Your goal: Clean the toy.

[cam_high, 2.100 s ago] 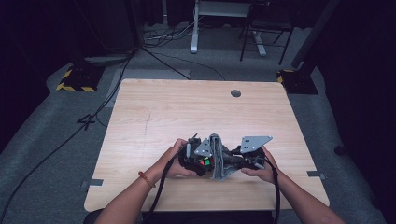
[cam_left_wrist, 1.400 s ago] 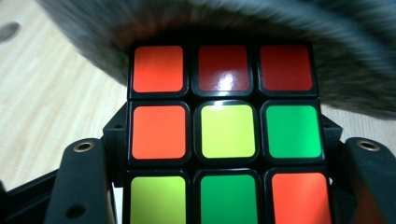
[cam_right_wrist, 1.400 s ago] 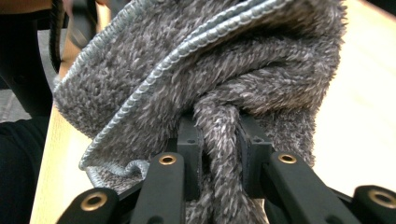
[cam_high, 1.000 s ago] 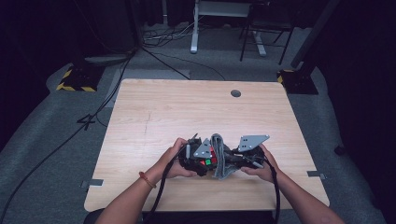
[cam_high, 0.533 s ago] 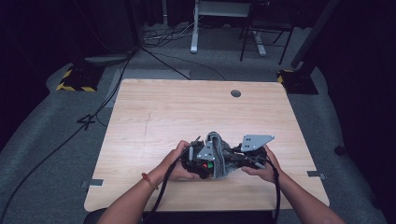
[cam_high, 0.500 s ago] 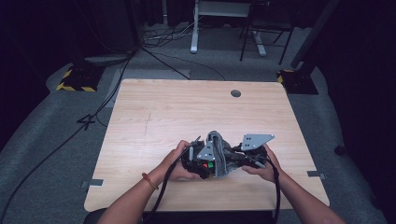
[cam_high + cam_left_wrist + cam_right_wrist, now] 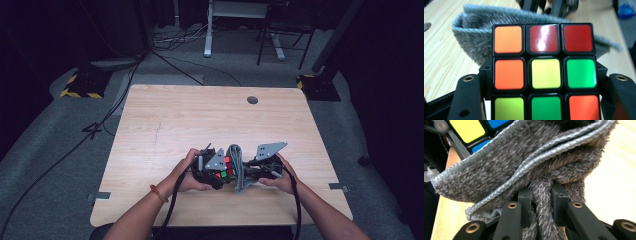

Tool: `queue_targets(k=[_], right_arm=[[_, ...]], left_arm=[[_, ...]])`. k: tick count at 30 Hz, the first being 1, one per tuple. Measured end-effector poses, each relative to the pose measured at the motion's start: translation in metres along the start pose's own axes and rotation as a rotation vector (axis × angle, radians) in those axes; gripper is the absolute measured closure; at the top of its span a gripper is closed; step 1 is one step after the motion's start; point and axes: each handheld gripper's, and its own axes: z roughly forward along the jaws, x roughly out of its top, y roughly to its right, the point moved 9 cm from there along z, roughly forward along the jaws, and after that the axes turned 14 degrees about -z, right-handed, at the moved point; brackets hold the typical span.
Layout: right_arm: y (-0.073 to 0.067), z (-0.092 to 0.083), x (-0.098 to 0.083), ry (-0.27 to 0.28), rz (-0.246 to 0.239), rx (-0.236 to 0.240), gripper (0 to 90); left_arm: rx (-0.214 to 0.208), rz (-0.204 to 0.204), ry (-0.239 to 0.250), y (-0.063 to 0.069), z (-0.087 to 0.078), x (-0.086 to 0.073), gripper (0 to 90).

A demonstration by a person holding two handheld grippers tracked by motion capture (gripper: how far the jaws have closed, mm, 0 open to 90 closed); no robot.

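- While we look down from the high view, we see both of our hands meeting near the front edge of the wooden table (image 7: 165,120), with the left gripper (image 7: 216,172) and the right gripper (image 7: 250,172) pointing toward each other.
- We hold a puzzle cube (image 7: 544,72) clamped in the left gripper; its two black jaws press on the cube's left and right sides in the left gripper view.
- The cube face turned toward that gripper's camera shows orange, red and red stickers in the far row, orange, yellow and green in the middle row, and lime, green and orange nearest the jaws.
- We pinch a grey fluffy cloth (image 7: 534,167) in the right gripper; its jaws stand narrow, with a bunched fold of the cloth squeezed between the pads in the right gripper view.
- Beyond the right gripper's jaws the cloth fans out into folded layers with a stitched hem, and it lies against the cube, whose yellow and blue stickers peek out just past the cloth's far edge.
- From the left gripper, the cloth stands just behind the cube, rising past its far edge; we cannot tell how much of the hidden face it covers.
- In the high view the cloth (image 7: 236,167) sits between the two grippers, upright beside the cube (image 7: 225,167), right of the left gripper and left of the right one.
- A cable trails from each gripper back along our forearms.
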Motion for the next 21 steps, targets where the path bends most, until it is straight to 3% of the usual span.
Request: queue_targets(k=[3, 8, 13, 15, 21], right_arm=[[-0.003, -0.008, 0.008, 0.044, -0.001, 0.004, 74.4], [-0.006, -0.01, 0.015, 0.058, -0.015, -0.009, 74.4], [-0.004, -0.014, 0.018, 0.083, -0.006, -0.008, 74.2], [-0.005, -0.01, 0.014, 0.069, 0.006, 0.005, 74.2], [-0.015, 0.007, 0.006, 0.02, 0.0, 0.066, 74.2]], left_arm=[[0.005, 0.009, -0.022, 0.0, 0.003, -0.003, 32.8], [0.007, 0.015, -0.031, 0.001, 0.003, -0.003, 32.6], [0.009, -0.005, 0.015, -0.001, -0.003, 0.003, 33.0], [0.006, -0.024, 0.044, -0.003, -0.005, 0.007, 33.1], [0.027, -0.027, 0.075, -0.008, -0.011, 0.01, 33.2]])
